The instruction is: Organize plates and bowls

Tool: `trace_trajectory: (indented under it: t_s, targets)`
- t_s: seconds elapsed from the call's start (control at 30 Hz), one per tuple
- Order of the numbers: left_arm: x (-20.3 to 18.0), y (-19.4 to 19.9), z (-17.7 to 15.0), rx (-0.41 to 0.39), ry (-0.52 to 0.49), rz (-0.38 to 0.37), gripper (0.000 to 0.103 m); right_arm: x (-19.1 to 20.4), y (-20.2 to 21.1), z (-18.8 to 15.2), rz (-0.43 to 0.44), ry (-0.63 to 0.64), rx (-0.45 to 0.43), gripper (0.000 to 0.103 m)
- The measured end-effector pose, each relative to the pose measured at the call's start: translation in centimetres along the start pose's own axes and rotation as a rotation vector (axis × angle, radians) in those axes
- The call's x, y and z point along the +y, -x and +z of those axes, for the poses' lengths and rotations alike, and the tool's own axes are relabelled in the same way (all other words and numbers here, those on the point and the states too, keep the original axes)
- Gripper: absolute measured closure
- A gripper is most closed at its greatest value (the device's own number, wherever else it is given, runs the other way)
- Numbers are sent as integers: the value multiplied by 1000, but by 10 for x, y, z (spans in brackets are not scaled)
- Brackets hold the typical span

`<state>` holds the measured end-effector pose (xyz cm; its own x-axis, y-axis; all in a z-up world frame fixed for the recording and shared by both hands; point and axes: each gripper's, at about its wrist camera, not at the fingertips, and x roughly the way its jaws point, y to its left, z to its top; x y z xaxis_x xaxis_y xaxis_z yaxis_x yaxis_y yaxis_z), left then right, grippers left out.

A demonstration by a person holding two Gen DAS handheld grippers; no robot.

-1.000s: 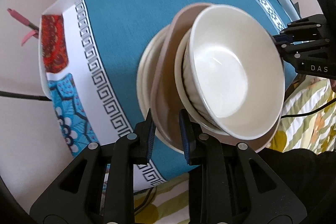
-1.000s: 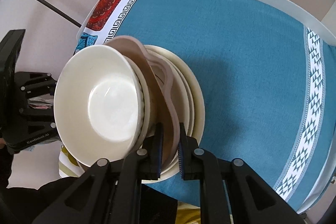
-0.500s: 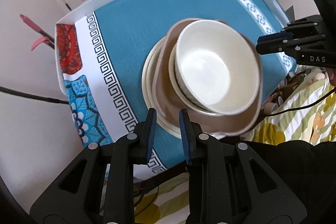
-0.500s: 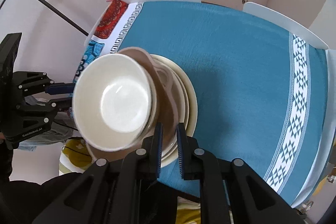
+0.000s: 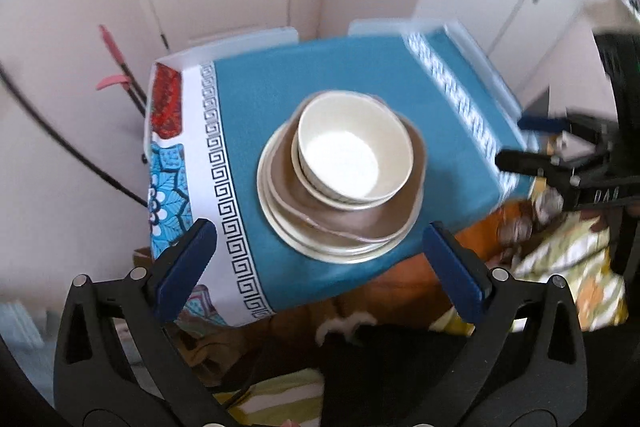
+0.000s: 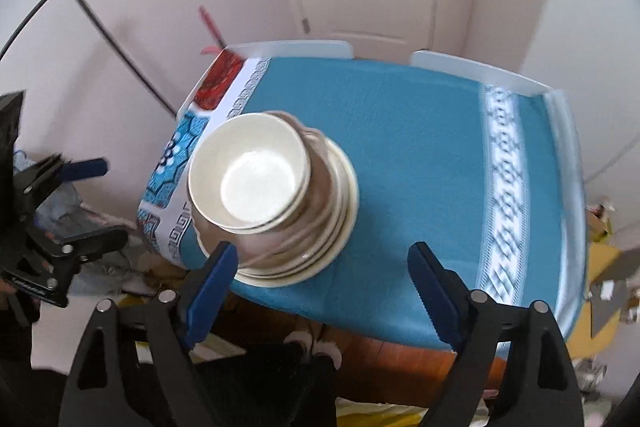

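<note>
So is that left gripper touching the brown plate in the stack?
Apart. The left wrist view shows the left gripper open, having just been opening, its fingers either side of and clear of the brown plate, nothing between them.

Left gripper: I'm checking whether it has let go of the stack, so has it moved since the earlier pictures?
Yes. The left gripper has pulled back from the dish stack toward the table's near edge, jaws just opened, nothing between them.

Cream bowl [image 5: 355, 147], brown plate [image 5: 352, 219], teal tablecloth [image 6: 404, 131] with white key-pattern bands, blue gripper pads [image 5: 186, 269]
</note>
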<state>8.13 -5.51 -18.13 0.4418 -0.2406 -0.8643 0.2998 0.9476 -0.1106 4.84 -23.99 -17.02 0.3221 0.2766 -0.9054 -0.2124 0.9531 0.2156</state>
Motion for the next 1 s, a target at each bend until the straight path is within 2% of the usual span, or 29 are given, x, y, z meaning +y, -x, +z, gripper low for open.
trace_trajectory:
  t_s: [0.03,0.07,0.13,0.27,0.37,0.5,0.57,0.77,1.0]
  targets:
    - [-3,8,-1,-28,14,5,1,0,6,-4,-7,-15,-20,18]
    - [-8,21,-2,-76,29,19,1,1,15,-8,-31,-29,-52,12]
    - [-18,41,-3,-143,38,54,1,5,35,-16,-76,-40,-124,6]
    - [-44,97,-5,-354,43,156,0,15,96,-29,-154,-53,-334,5]
    - [-63,130,-13,-482,46,223,0,28,140,-41,-230,-42,-477,1]
    - [-73,159,-22,-577,65,207,0,43,180,-55,-280,-28,-600,1]
    - [-78,174,-33,-633,66,199,0,49,196,-62,-289,-29,-647,1]
    - [-87,209,-57,-737,67,227,0,63,222,-79,-306,-41,-726,1]
    - [-94,230,-68,-784,73,264,0,74,231,-89,-309,-39,-761,1]
